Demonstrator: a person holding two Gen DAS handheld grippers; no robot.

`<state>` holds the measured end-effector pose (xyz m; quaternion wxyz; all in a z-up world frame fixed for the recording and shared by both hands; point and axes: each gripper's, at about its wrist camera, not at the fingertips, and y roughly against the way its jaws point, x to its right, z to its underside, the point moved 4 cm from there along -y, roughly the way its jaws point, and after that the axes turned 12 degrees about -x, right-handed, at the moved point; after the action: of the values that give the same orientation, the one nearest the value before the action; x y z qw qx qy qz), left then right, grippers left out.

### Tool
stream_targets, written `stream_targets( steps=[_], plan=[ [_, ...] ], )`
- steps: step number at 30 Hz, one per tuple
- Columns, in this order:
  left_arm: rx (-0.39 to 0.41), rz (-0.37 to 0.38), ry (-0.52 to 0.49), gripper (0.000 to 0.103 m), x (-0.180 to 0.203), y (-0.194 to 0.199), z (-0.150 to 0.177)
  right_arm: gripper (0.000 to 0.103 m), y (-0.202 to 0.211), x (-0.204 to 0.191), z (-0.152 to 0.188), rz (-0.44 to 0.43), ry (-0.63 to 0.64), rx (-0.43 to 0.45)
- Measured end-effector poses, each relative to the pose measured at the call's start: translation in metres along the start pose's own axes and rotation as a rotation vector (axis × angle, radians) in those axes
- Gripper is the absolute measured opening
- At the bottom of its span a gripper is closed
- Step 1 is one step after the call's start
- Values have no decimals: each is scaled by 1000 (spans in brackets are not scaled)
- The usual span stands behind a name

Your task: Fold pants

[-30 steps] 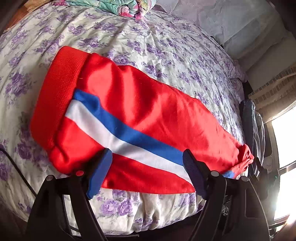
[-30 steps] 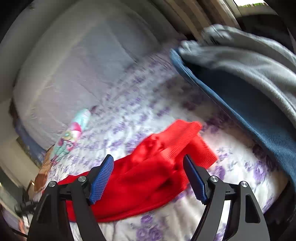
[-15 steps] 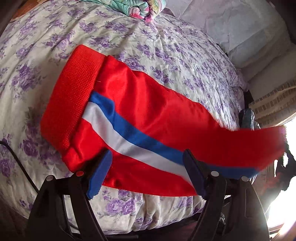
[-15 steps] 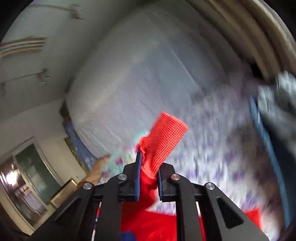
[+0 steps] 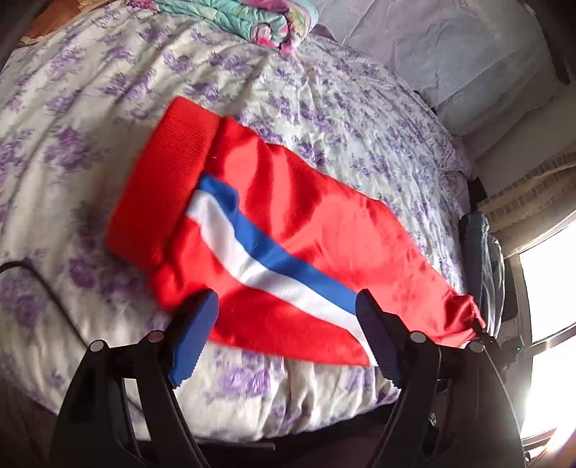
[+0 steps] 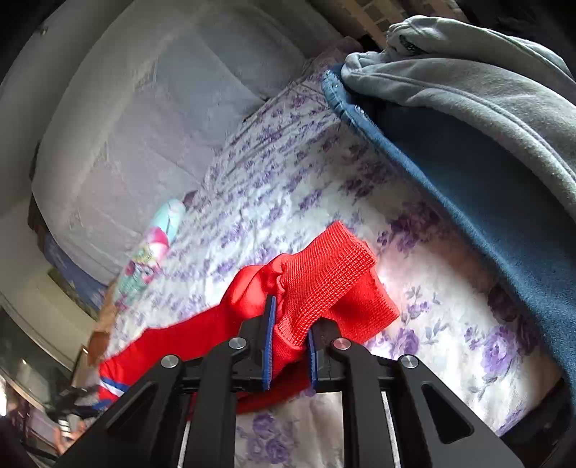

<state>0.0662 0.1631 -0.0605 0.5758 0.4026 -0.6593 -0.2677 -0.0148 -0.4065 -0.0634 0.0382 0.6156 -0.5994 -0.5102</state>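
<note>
Red pants point(image 5: 324, 230) with a blue and white side stripe lie on the bed, ribbed waistband at upper left, legs running to the lower right. My left gripper point(image 5: 288, 334) is open, hovering over the near edge of the pants, holding nothing. My right gripper point(image 6: 289, 338) is shut on the ribbed red cuff point(image 6: 324, 277) at the leg end, held low over the sheet. The rest of the pants point(image 6: 172, 342) trails off to the left in the right wrist view.
The bed has a purple-flowered sheet point(image 5: 90, 108). A folded colourful quilt point(image 5: 244, 18) lies at the far side. A blue and grey blanket pile point(image 6: 486, 144) sits by the cuff end. A padded headboard point(image 6: 162, 108) and a bright window point(image 5: 554, 288) stand beyond the bed.
The right gripper closed on the cuff, lifted it high, and has now brought it back down near the sheet. The pants shifted slightly on the bed. The left gripper stayed open.
</note>
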Motion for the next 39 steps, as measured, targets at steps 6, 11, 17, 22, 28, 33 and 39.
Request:
stream_targets(
  steps=[6,11,17,22,28,33,39],
  plan=[
    [71,-21,25,78,-11,39,5,15,-3,-16,-33,-102,1,-5],
    [81,-10,112,78,-29,47,-1,15,61,-66,-53,-222,190,236],
    [35,42,100,79,-32,31,10,15,-14,1,-7,16,54,-58],
    [63,32,82,79,-17,35,1,16,-12,-3,-7,11,52,-40],
    [19,-36,82,79,-13,21,-7,16,-11,-2,-8,17,62,-43],
    [-12,-16,104,78,-15,9,-9,16,-12,-4,-7,18,65,-43],
    [76,-34,98,6,-18,17,-29,16,-11,-5,-8,11,67,-40]
  ],
)
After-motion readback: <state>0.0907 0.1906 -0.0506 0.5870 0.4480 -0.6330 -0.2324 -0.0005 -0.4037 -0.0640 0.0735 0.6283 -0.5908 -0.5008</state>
